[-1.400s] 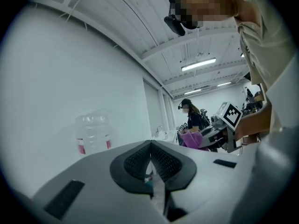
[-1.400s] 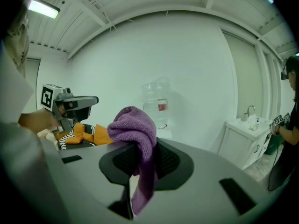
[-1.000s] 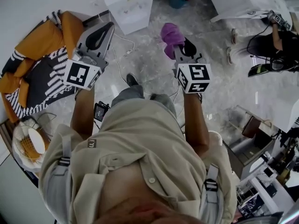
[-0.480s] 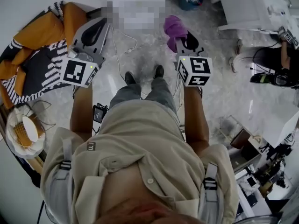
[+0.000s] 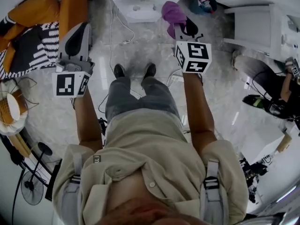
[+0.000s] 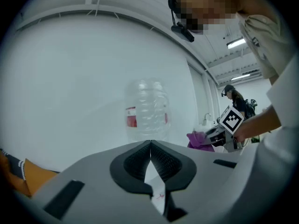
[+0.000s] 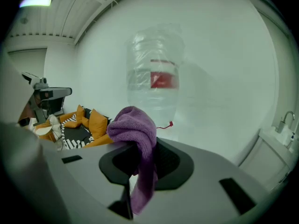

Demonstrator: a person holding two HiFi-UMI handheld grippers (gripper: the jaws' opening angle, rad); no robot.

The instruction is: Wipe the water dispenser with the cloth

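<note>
The white water dispenser [image 5: 145, 3] stood against the wall at the top of the head view, straight ahead of the person's black shoes [image 5: 119, 71]. Its clear plastic bottle with a red label [image 7: 154, 73] rose in front of both gripper cameras.

The purple terry cloth [image 7: 138, 139] was clamped between the jaws of the right gripper [image 7: 140, 155]. It bunched up above the dark pads and hung down in a tail below them. In the head view that cloth sat just beside the dispenser's right front corner, but whether it touched the casing could not be made out.

The left gripper [image 6: 150, 146] was held out level with the right one, to the left of the dispenser and apart from it, over the pale marble floor [image 5: 51, 111]. Its jaws were together, pad meeting pad at the tips, with nothing between them.

Orange cushions [image 5: 33, 8] and a black-and-white striped throw [image 5: 33, 48] lay near the left gripper, at the upper left of the head view. A white cable [image 5: 111, 36] trailed across the floor beside the dispenser. A white cabinet [image 5: 255, 27] stood at the right, and past it sat another person in dark clothes [image 5: 276, 90]. A small black floor fan [image 5: 32, 191] stood at the lower left.
</note>
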